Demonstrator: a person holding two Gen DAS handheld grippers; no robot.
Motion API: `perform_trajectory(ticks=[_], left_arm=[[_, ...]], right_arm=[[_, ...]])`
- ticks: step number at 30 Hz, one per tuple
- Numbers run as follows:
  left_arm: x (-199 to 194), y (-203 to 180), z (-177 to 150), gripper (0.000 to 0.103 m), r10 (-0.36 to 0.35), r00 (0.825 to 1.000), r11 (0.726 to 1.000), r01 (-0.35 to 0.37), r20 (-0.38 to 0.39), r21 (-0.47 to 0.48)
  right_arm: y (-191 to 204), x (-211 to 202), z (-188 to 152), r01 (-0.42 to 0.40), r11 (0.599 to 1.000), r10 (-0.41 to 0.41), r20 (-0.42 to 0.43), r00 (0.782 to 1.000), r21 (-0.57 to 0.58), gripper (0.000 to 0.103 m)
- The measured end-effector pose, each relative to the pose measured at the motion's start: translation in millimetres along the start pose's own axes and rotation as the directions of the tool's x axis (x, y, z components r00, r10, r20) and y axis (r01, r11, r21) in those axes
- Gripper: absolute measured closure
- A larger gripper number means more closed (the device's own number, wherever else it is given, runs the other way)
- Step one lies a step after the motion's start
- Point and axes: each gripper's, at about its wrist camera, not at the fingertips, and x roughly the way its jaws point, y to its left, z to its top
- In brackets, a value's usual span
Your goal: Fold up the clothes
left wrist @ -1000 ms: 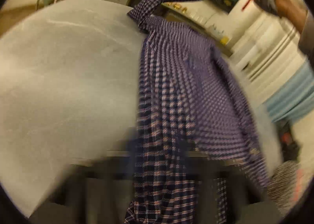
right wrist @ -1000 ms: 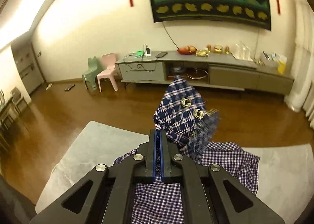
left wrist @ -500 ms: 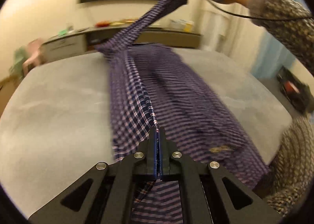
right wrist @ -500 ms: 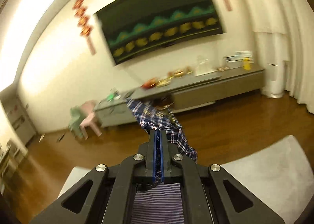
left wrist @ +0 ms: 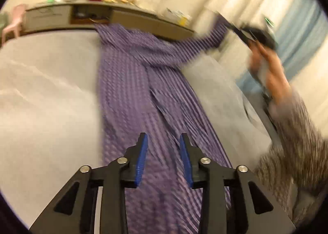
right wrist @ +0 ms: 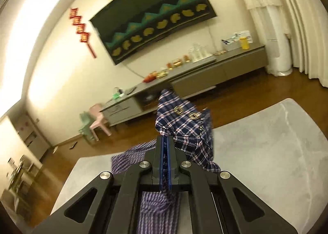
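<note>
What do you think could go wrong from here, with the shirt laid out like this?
1. The left gripper is opening above the plaid shirt with nothing between its pads, so the near end lies free and may slide or bunch up on the grey table.
2. The right gripper is shut on the cuff, holding the sleeve out past the table edge; a further pull could drag the whole shirt crooked.
3. The pinch looks narrow, so the cuff might slip out.

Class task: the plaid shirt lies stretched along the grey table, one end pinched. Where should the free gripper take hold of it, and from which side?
Take the plaid shirt at its near end, from above: it lies flat below the opening left gripper.
</note>
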Motion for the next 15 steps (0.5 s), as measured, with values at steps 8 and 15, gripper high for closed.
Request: perform_trajectory(ticks=[8,15], left_arm=[[110.5,113.4,182.5,0.051,0.257,0.966,0.962,-0.254,0.015,-0.100],[247.5,180.0,250.9,0.066,0.355,0.920,0.927,-0.369,-0.169,-0.063]], right_arm=[[27.1,-48.9,-47.9,-0.045,0.995,0.049,0.046,0.998,-0.087,0.100],[49.8,-66.2,-51.5,-0.104,0.981,0.116,0.061,0.991,-0.166,0.100]])
